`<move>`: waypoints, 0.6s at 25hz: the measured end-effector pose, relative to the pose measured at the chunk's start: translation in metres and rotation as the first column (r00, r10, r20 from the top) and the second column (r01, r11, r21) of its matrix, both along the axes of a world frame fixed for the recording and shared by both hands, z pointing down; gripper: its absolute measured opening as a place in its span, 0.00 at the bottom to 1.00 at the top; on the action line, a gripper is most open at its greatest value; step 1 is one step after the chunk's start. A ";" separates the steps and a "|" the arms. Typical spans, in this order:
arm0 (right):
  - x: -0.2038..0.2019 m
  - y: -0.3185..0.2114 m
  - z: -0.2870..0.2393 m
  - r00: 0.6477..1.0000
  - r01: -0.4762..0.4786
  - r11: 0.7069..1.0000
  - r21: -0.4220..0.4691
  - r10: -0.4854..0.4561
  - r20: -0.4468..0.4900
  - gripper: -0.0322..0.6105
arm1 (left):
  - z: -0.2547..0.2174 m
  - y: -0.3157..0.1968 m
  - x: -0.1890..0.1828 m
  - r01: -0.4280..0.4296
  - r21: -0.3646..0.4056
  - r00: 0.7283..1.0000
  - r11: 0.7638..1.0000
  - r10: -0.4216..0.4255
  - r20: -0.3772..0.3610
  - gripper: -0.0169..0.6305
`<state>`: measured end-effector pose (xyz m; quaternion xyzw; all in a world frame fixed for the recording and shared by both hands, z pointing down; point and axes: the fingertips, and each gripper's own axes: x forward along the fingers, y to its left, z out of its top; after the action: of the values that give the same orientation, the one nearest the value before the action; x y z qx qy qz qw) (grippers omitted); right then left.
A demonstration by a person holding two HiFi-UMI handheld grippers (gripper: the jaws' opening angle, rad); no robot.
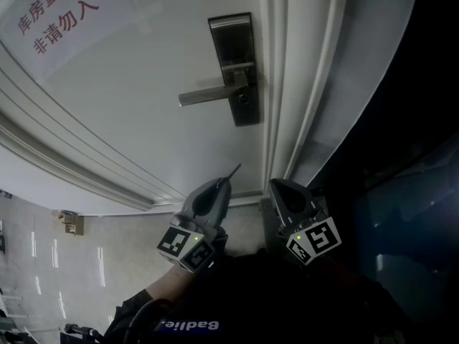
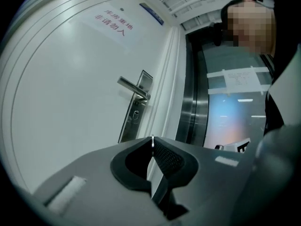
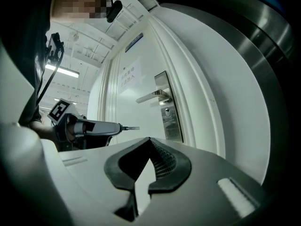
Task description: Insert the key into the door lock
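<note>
A white door (image 1: 129, 106) carries a dark metal lock plate (image 1: 233, 67) with a lever handle (image 1: 208, 92) and a keyhole (image 1: 244, 99) below it. My left gripper (image 1: 228, 180) is shut on a thin metal key (image 1: 234, 171) that points at the door, well short of the lock. In the left gripper view the key (image 2: 152, 142) shows edge-on between the jaws, with the lock plate (image 2: 136, 109) ahead. The right gripper view shows the key (image 3: 130, 127) level, left of the keyhole (image 3: 167, 111). My right gripper (image 1: 276, 185) hangs beside the left, jaw tips together on nothing.
A paper notice with red characters (image 1: 54, 16) is taped on the door's upper left. The white door frame (image 1: 305, 84) runs down the lock side, with dark glass and a steel frame (image 2: 193, 93) beyond. A glossy tiled floor (image 1: 43, 256) lies below.
</note>
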<state>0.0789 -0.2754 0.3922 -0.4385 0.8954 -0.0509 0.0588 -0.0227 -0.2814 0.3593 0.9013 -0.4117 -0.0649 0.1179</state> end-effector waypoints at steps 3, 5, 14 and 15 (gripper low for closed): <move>0.003 -0.001 -0.001 1.000 -0.018 1.000 0.002 0.018 0.004 0.05 | 0.004 -0.013 -0.004 0.004 -0.048 0.995 0.999 -0.008 -0.095 0.07; 0.004 -0.001 -0.001 1.000 -0.026 1.000 0.003 0.026 0.007 0.05 | 0.003 -0.020 -0.004 -0.007 -0.105 0.986 0.994 -0.011 -0.167 0.07; 0.010 0.006 -0.001 0.999 -0.047 0.999 -0.006 0.047 0.007 0.05 | -0.010 -0.052 0.004 -0.106 -0.254 0.845 0.961 -0.048 -0.533 0.07; 0.011 0.006 -0.001 0.999 -0.049 0.999 -0.006 0.049 0.005 0.05 | -0.011 -0.055 0.006 -0.121 -0.264 0.816 0.957 -0.055 -0.575 0.07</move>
<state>0.0896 -0.2693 0.3912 -0.4604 0.8840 -0.0532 0.0611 -0.0164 -0.3360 0.3484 0.8192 -0.3457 -0.2717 0.3681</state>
